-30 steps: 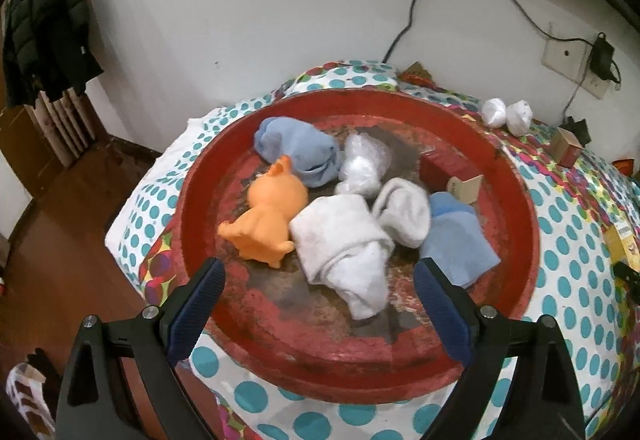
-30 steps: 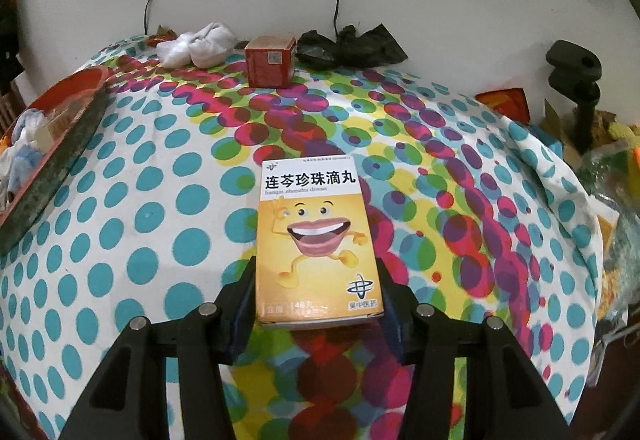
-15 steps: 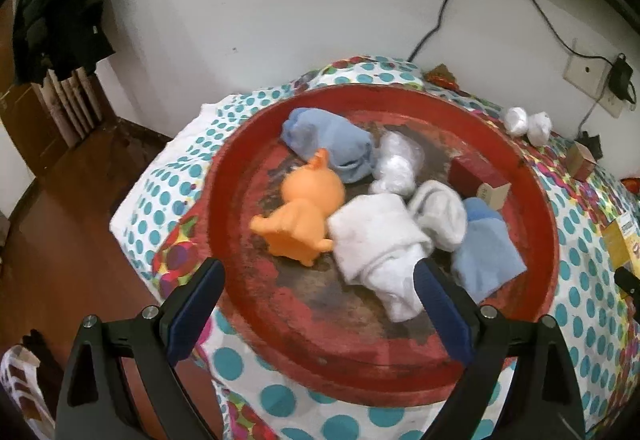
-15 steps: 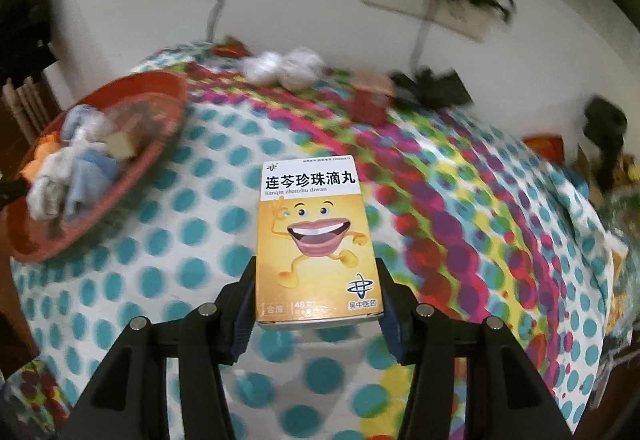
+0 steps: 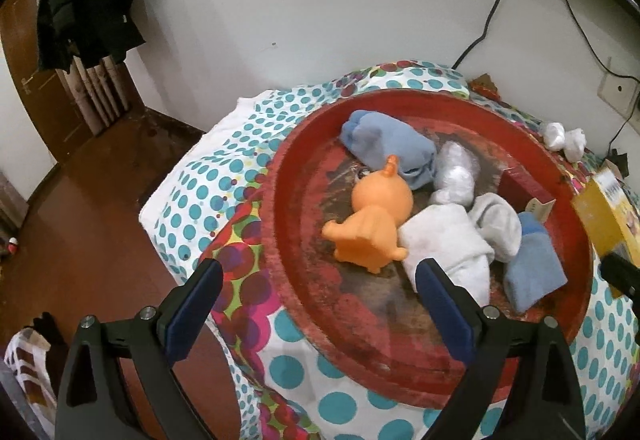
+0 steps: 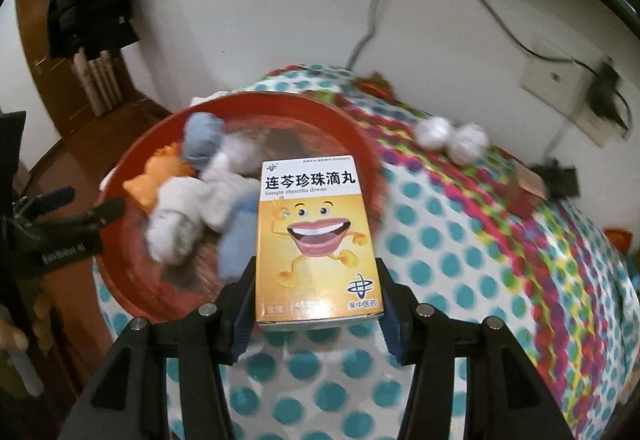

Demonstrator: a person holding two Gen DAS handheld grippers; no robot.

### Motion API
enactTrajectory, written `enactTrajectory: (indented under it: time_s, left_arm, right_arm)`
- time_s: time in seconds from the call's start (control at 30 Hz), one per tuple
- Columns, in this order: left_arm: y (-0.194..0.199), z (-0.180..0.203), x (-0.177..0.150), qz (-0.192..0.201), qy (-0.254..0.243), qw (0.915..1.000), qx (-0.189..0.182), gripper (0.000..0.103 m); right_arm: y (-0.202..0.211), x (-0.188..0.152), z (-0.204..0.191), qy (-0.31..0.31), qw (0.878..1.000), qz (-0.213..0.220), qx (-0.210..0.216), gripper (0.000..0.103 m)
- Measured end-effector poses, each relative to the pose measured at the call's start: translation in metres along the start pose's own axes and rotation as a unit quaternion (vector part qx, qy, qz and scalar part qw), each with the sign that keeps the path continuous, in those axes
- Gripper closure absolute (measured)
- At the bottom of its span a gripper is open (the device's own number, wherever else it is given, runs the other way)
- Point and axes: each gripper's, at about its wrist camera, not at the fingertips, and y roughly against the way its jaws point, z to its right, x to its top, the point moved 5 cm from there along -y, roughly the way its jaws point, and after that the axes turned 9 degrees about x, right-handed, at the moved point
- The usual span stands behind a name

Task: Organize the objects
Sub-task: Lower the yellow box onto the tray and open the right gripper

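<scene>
From the left wrist, the left gripper (image 5: 316, 304) hangs with its jaws wide apart and nothing in them, above the near rim of the big round red tray (image 5: 292, 224), which holds an orange rubber toy (image 5: 376, 224) and rolled blue and white socks. From the right wrist, the right gripper (image 6: 316, 304) squeezes a yellow cardboard medicine box (image 6: 316, 240) with a smiling mouth on it, held up just beside the tray's right edge over the spotty tablecloth (image 6: 460, 280)

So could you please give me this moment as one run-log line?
right tongs: shut on yellow medicine box, held above dotted cloth beside red tray | left tongs: open, empty, over tray's near rim
</scene>
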Motion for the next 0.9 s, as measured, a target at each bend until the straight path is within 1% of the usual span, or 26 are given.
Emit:
enactTrajectory:
  time_s: [0.1,0.33,0.47,0.7,0.9]
  left_arm:
    - [-0.001,-0.003,0.0,-0.002,0.004,1.0,-0.003,0.006]
    - [-0.004,-0.006,0.0,-0.005,0.004,1.0,0.002,0.004]
    - [-0.005,-0.004,0.0,-0.004,0.001,1.0,0.001,0.004]
    - [-0.008,-0.004,0.0,-0.008,0.001,1.0,0.0,0.004]
    - [-0.011,-0.003,-0.001,-0.013,0.001,0.9999,-0.002,0.004]
  right_arm:
    - [-0.016,0.014,-0.015,0.008,1.0,-0.01,0.008,0.05]
    - [-0.051,0.041,-0.036,0.022,0.999,-0.03,0.015,0.05]
    - [-0.069,0.054,-0.043,0.031,0.999,-0.038,0.011,0.05]
    - [-0.094,0.065,-0.049,0.04,0.998,-0.053,-0.002,0.05]
    - [-0.104,0.069,-0.048,0.043,0.998,-0.054,-0.007,0.05]
